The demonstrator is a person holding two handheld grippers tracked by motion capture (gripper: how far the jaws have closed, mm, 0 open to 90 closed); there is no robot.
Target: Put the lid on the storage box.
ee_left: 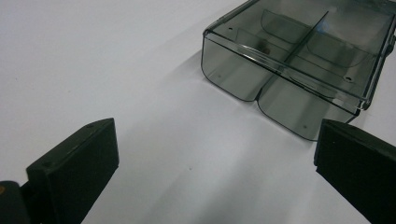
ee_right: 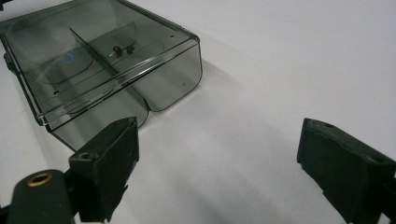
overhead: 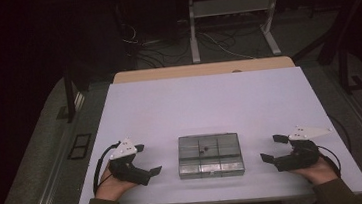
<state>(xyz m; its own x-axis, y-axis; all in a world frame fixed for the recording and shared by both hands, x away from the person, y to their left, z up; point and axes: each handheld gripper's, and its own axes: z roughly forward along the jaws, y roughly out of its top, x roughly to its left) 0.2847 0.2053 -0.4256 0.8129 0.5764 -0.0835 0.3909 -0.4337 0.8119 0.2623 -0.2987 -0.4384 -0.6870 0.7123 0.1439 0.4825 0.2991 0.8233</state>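
A smoky clear plastic compartment box [overhead: 210, 155] with its lid closed sits near the front middle of the white table [overhead: 204, 104]. A small dark part [overhead: 204, 150] lies in one of its compartments. My left gripper [overhead: 148, 159] rests to the left of the box, open, with nothing between its fingers. My right gripper [overhead: 273, 148] rests to the right of the box, open and empty too. In the left gripper view the box [ee_left: 299, 60] lies ahead to the right; in the right gripper view the box [ee_right: 100, 60] lies ahead to the left, with the small part [ee_right: 120, 50] inside.
Bare white tabletop surrounds the box on all sides. A wooden strip [overhead: 201, 70] edges the table's far side. Beyond it stand a metal frame [overhead: 234, 21] and loose cables [overhead: 164, 48] on the dark floor.
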